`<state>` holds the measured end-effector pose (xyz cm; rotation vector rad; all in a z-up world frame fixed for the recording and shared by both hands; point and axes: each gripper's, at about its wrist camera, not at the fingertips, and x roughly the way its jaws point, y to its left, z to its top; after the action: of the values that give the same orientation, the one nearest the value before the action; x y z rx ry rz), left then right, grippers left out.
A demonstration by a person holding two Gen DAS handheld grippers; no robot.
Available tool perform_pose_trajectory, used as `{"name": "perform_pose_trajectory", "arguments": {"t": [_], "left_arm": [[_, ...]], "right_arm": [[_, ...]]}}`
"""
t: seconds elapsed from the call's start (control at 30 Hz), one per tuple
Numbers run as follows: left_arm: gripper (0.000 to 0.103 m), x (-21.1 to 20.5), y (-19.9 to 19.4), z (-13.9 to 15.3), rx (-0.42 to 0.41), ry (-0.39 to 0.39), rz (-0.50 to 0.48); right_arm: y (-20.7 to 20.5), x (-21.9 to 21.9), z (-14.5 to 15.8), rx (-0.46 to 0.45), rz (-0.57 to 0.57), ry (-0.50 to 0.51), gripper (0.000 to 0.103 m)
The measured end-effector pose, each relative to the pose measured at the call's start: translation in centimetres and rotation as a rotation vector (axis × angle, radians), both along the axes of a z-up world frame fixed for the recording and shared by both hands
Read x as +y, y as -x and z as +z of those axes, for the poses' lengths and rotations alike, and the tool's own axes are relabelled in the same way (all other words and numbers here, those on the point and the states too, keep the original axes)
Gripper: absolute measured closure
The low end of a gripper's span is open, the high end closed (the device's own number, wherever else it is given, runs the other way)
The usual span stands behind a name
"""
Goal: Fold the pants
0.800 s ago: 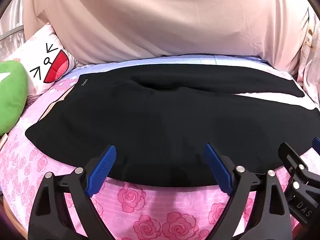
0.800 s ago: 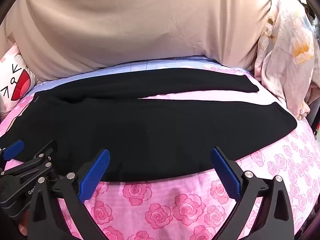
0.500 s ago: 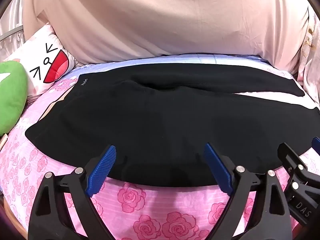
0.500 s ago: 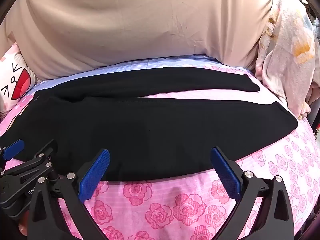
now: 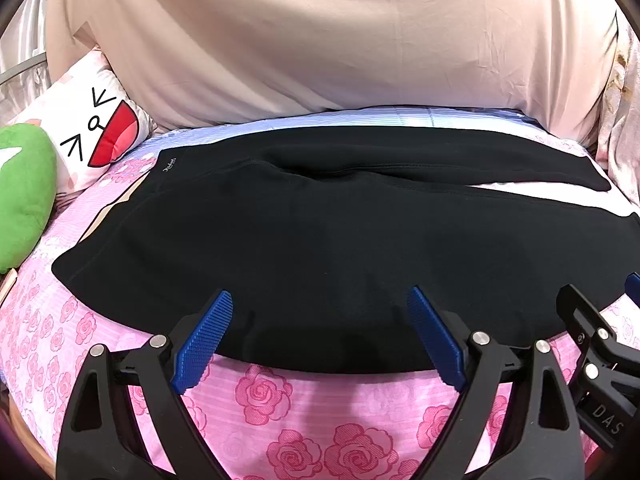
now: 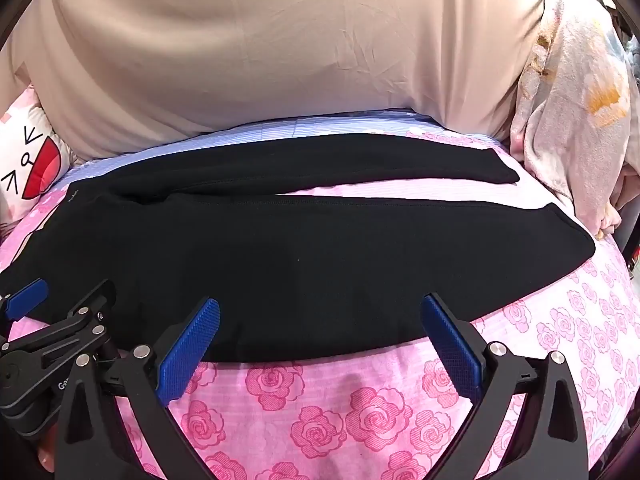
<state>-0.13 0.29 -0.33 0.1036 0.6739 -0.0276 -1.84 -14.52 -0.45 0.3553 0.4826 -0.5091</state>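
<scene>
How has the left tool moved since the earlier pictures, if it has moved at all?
No. The left tool keeps its place: the near hem of the black pants and the white cartoon pillow sit at the same spots in its view as before.

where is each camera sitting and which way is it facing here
Left wrist: sits on the left claw, looking forward and down over the waist end of the black pants on the rose-print sheet; its own open blue pads show, and the right claw at the right edge.
Right wrist: sits on the right claw, facing the same way over the leg end; its open pads show, and the left claw lower left.
Shared: the pants, sheet, beige bedding and cartoon pillow.
</scene>
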Motion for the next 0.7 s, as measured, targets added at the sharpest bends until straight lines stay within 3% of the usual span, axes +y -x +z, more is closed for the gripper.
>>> {"name": "perform_pose_trajectory", "arguments": {"t": [0.7], "left_arm": [[0.016,-0.32,-0.01,0.09,-0.001,-0.007,0.0]], "right_arm": [[0.1,0.02,0.02,0.0,-0.003,0.002,0.005]]}}
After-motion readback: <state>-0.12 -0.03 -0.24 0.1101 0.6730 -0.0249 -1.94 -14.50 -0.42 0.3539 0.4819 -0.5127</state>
